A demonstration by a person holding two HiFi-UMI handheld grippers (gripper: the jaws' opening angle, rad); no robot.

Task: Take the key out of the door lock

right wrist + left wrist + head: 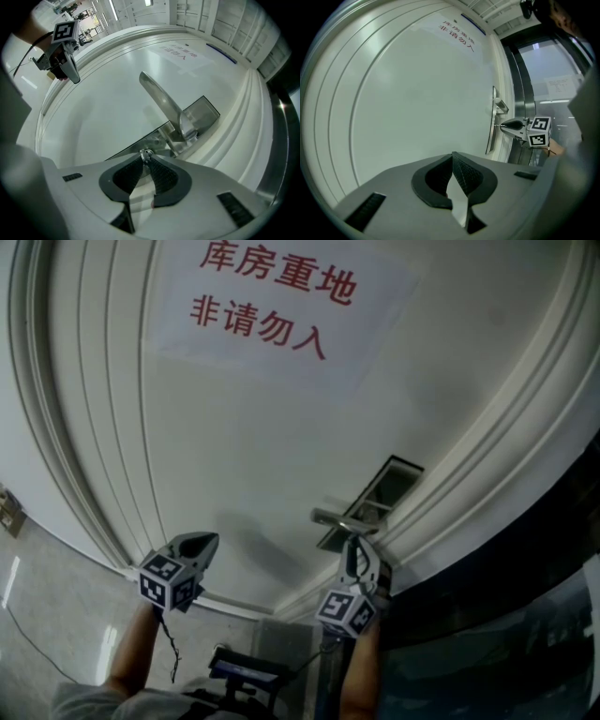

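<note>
Pinching the key (pixel 146 153): the right gripper (pixel 146 157) has its fingers (pixel 161 176) drawn narrow onto the small metal head. The key sits in the lock plate (pixel 206 112) just below the door handle (pixel 161 101) and is not yet out. The gripper points level, square to the door (pixel 234 427), likely so the key can slide straight out. The left gripper (pixel 453 159) hangs well aside, fingers together on nothing, apparently kept clear of the work.

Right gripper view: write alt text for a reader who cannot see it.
The right claw pinches the small metal key in the lock plate of a white door, close to a silver lever handle. The left claw shows at upper left.
</note>
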